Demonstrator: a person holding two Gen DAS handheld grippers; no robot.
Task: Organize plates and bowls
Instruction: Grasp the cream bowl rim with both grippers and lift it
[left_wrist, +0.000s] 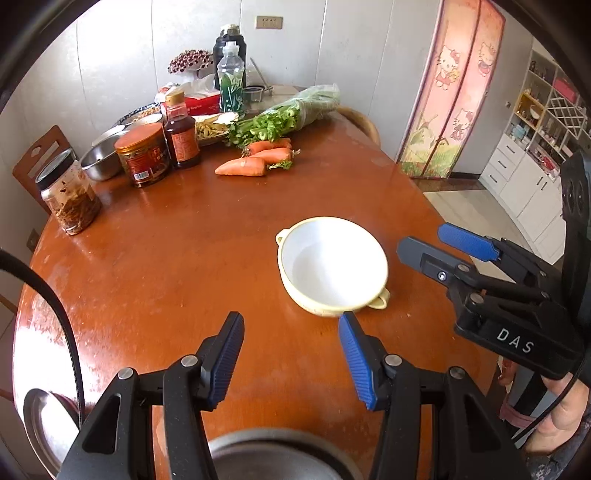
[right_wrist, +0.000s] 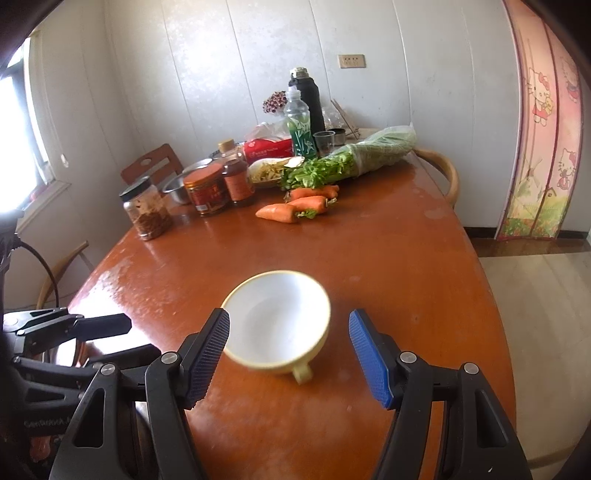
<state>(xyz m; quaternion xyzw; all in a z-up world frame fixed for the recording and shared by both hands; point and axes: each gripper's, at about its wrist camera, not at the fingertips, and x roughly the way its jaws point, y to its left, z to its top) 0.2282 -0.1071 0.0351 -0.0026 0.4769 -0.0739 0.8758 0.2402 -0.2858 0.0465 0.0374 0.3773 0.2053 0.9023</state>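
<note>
A cream bowl (left_wrist: 332, 266) with a white inside and two small handles stands empty on the brown round table (left_wrist: 184, 258). My left gripper (left_wrist: 291, 354) is open just short of the bowl's near rim, with nothing between its blue pads. My right gripper (left_wrist: 439, 247) hovers open to the right of the bowl. In the right wrist view the bowl (right_wrist: 277, 317) lies just ahead of my open right gripper (right_wrist: 290, 354), its left finger overlapping the rim. My left gripper (right_wrist: 118, 336) shows at the left. A steel dish (left_wrist: 280, 454) sits under the left gripper, and another steel plate (left_wrist: 40, 424) at the lower left.
At the table's far side stand jars (left_wrist: 70, 195), a sauce bottle (left_wrist: 181, 133), a steel bowl (left_wrist: 101, 158), carrots (left_wrist: 258, 158), bagged greens (left_wrist: 288, 114) and bottles (left_wrist: 231, 77). Chairs stand beside the table. The table edge (right_wrist: 480, 277) drops to tiled floor on the right.
</note>
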